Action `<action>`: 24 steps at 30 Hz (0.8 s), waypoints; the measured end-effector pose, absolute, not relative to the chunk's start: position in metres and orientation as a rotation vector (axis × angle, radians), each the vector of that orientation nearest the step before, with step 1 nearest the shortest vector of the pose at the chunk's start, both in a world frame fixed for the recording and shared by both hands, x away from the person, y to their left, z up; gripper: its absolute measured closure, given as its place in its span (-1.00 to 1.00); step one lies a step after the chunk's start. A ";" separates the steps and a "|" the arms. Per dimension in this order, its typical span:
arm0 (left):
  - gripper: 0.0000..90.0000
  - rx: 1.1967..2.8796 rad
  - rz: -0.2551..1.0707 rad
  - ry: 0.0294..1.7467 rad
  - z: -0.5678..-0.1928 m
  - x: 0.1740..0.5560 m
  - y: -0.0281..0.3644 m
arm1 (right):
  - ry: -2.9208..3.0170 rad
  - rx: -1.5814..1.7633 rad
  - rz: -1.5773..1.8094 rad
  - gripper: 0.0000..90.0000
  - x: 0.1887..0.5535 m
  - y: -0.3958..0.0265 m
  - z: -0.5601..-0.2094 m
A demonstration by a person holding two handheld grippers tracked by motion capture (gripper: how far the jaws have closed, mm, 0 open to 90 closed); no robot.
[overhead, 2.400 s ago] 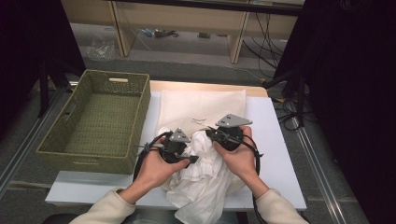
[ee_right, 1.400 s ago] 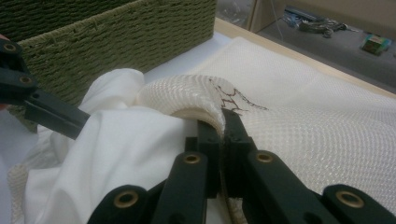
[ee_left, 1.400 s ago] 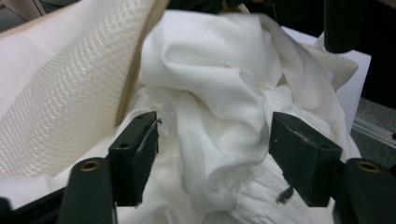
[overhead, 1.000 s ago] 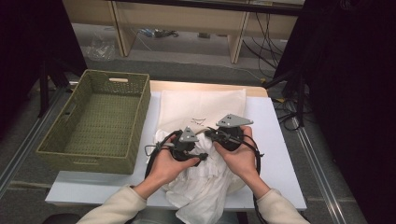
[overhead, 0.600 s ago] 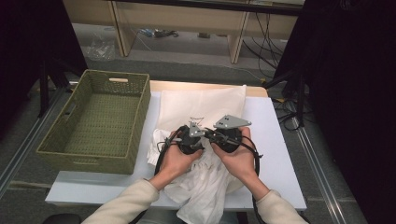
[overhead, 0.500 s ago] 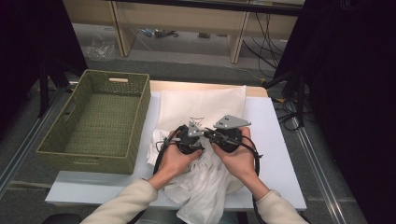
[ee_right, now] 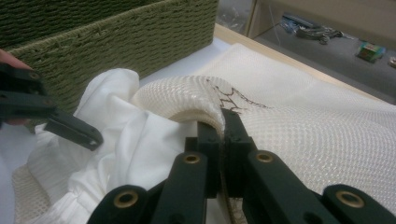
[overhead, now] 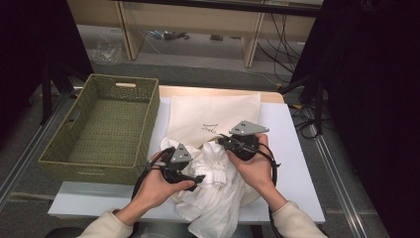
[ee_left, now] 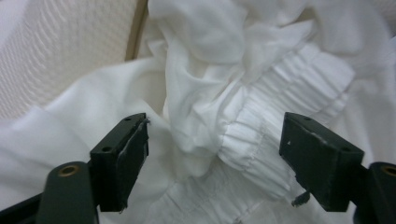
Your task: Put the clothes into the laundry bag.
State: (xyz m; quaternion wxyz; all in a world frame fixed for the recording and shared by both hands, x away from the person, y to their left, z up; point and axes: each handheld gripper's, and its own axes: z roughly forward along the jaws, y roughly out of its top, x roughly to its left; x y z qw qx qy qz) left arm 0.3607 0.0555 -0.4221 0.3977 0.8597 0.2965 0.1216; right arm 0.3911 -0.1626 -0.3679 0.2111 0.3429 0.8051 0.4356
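Spread jaws straddle crumpled white garment point(ee_left: 243, 112), seemingly untouched.

Basket point(overhead: 106, 131): green, woven, at the table's left edge.
Table point(overhead: 297, 163): white top.
Cables point(overhead: 302, 116): on the floor, right.

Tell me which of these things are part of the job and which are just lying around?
In use:
white garment
cream mesh bag, its edge pinched by the right gripper
left gripper, jaws open

Lying about:
green woven basket
cables on the floor
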 end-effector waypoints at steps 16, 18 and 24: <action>0.53 2.264 0.237 0.788 -0.441 0.377 0.024 | 2.247 0.929 1.206 0.98 0.392 -0.160 -0.371; 0.69 2.220 0.226 0.788 -0.431 0.374 0.024 | 2.247 0.939 1.210 0.98 0.391 -0.159 -0.372; 0.81 2.076 0.239 0.722 -0.397 0.368 0.016 | 2.233 0.914 1.198 0.98 0.392 -0.158 -0.373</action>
